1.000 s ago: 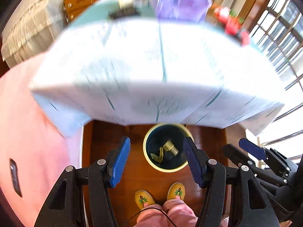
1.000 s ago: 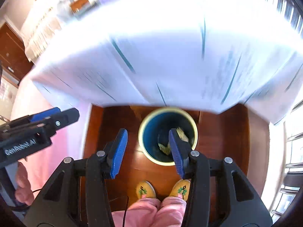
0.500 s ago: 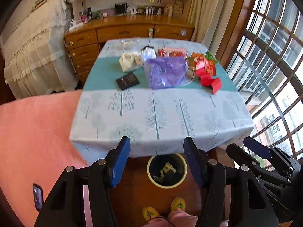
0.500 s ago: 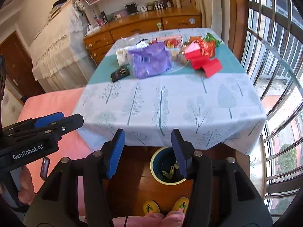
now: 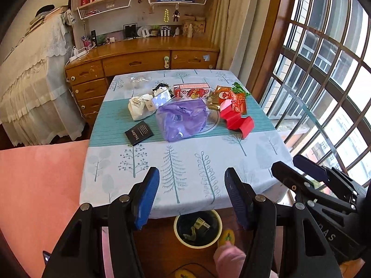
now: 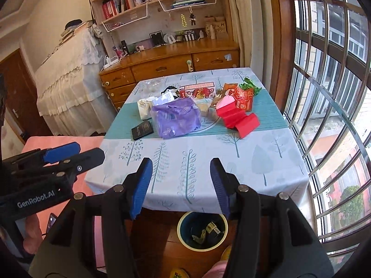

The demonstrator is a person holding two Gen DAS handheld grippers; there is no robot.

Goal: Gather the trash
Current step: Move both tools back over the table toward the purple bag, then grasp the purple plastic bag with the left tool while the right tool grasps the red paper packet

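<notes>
A second ago both views looked down under the cloth edge at the bin; now they take in the whole worktop (image 5: 129, 169), covered in a pale blue cloth printed with trees. I read this as a drop finished and the next piece being sought.

The round, yellow-rimmed waste bin (image 5: 197, 243) stands on the wooden floor just below the worktop's near edge, with a few scraps in it — wrappers, perhaps, though they are too small to name.

What remains sits mid-worktop: a crumpled purple plastic bag (image 5: 183, 119), a folded red paper carton (image 5: 236, 120) just to its right, a white crumpled wad (image 5: 138, 107) to its left, and a small black booklet (image 5: 139, 133) nearer the front.

The left hand-held gripper (image 5: 192, 197) stands roughly two-thirds open with nothing between its blue pads. The right hand-held gripper (image 6: 180, 183) has just been widening its jaws and is likewise empty — neither touches the cloth.
</notes>
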